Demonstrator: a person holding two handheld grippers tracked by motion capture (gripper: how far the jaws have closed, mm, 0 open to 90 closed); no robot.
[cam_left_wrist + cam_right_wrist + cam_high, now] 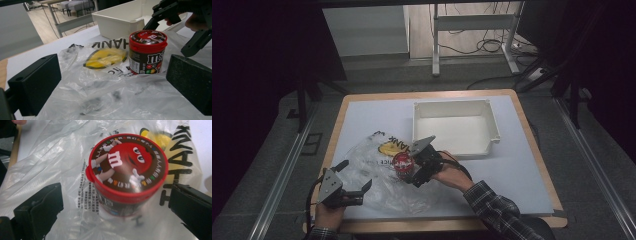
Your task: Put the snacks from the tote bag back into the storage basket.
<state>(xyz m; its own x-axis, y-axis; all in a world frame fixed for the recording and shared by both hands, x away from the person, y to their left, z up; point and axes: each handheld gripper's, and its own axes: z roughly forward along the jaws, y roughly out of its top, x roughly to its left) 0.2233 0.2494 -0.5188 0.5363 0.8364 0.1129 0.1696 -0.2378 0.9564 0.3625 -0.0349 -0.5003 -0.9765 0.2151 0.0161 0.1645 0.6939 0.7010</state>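
A red-lidded M&M's can (402,165) stands upright on a crumpled clear plastic bag (377,186) with yellow and black print. My right gripper (407,167) is open, one jaw on each side of the can without touching it. From the right gripper view I look down on the can's lid (127,163), which sits between the open right gripper (117,195). My left gripper (354,176) is open low over the bag's near-left part. The left gripper (112,75) faces the can (147,52), which stands a little farther off, with the right gripper (175,27) around it.
An empty white bin (457,127) stands at the back right of the white table top (517,170), just behind the can. The bag (105,92) spreads over the front left of the table. A wooden table edge (452,225) runs along the front.
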